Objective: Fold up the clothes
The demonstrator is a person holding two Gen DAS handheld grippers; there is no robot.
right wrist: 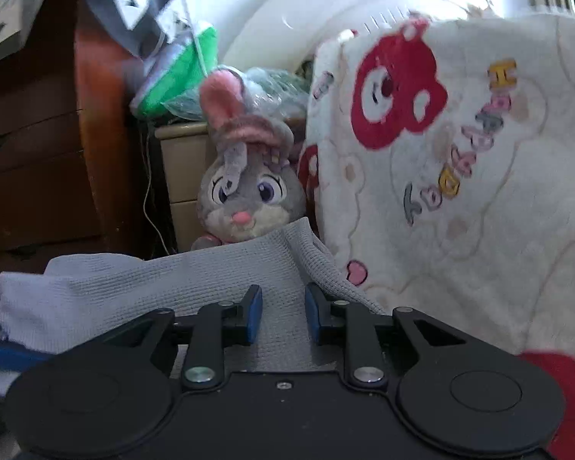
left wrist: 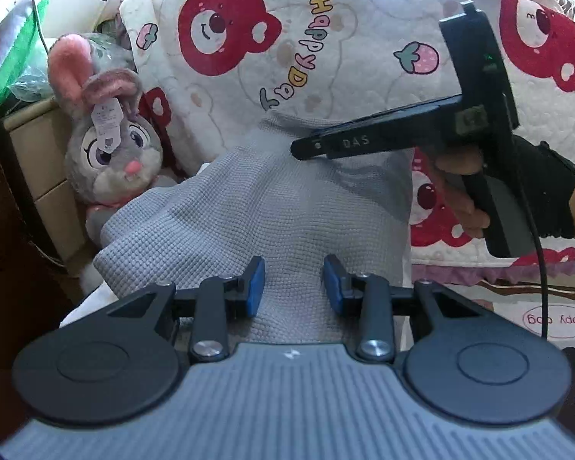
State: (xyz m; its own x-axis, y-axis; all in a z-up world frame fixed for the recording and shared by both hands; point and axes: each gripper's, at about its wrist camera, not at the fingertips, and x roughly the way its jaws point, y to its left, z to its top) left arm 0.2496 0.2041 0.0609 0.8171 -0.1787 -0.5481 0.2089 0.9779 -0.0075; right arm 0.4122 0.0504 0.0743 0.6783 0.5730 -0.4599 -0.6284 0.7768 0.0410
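A grey waffle-knit garment [left wrist: 249, 214] lies spread on the bed, its far edge rising against a white quilt. My left gripper [left wrist: 294, 285] hovers over its near part. The blue pads [left wrist: 255, 287] stand apart, cloth shows flat between them, and nothing is pinched. The right gripper [left wrist: 306, 148], held by a gloved hand [left wrist: 548, 191], reaches in from the right and lies over the garment's far edge. In the right wrist view the right gripper [right wrist: 283, 312] is open low over the same grey garment [right wrist: 134, 287], with cloth showing in the gap between its pads.
A white quilt with red bears [left wrist: 326, 50] is heaped behind the garment. A grey plush rabbit [left wrist: 111, 145] sits at the far left beside a beige drawer unit [left wrist: 38, 153]. Dark wooden furniture [right wrist: 38, 153] stands further left. A black cable [left wrist: 542, 287] hangs from the right gripper.
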